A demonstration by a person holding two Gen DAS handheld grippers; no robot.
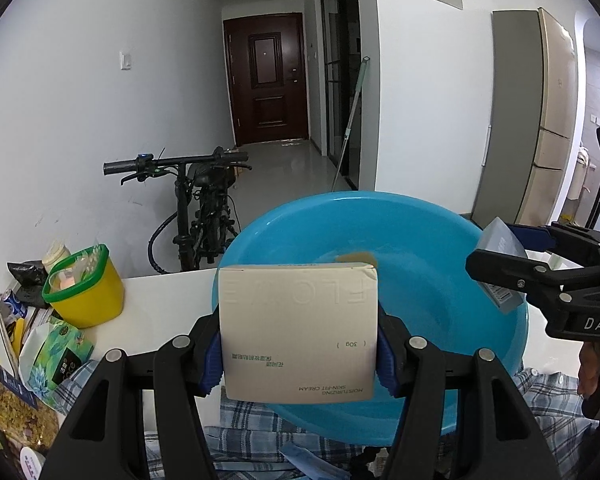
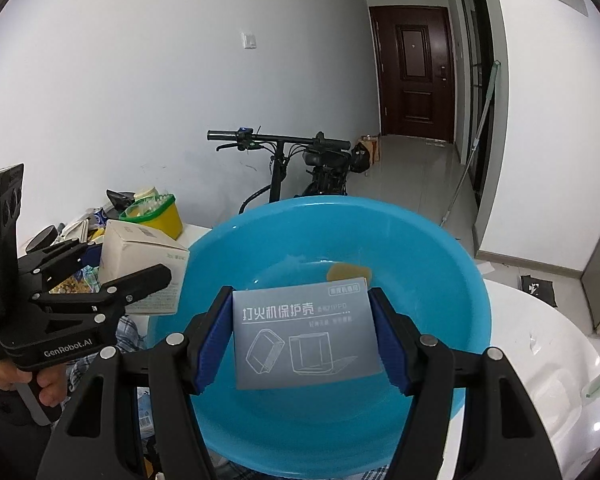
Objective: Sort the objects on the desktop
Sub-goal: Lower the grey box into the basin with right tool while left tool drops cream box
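My left gripper (image 1: 299, 350) is shut on a beige skin-cream box (image 1: 298, 330) and holds it over the near rim of a blue plastic basin (image 1: 420, 248). My right gripper (image 2: 305, 340) is shut on a grey-blue lighter-case box (image 2: 306, 336) and holds it above the basin (image 2: 440, 280). The right gripper also shows at the right of the left wrist view (image 1: 512, 268) with the grey box (image 1: 500, 264). The left gripper with the beige box (image 2: 140, 268) shows at the left of the right wrist view. A tan patch (image 2: 348, 270) lies on the basin's bottom.
A yellow tub with a green rim (image 1: 84, 286) stands on the white table (image 1: 160, 304), with snack and tissue packs (image 1: 56, 356) at its left. Plaid cloth (image 1: 252, 424) lies under the basin. A bicycle (image 1: 204, 208) stands behind the table, a mop (image 1: 352, 120) leans by the wall.
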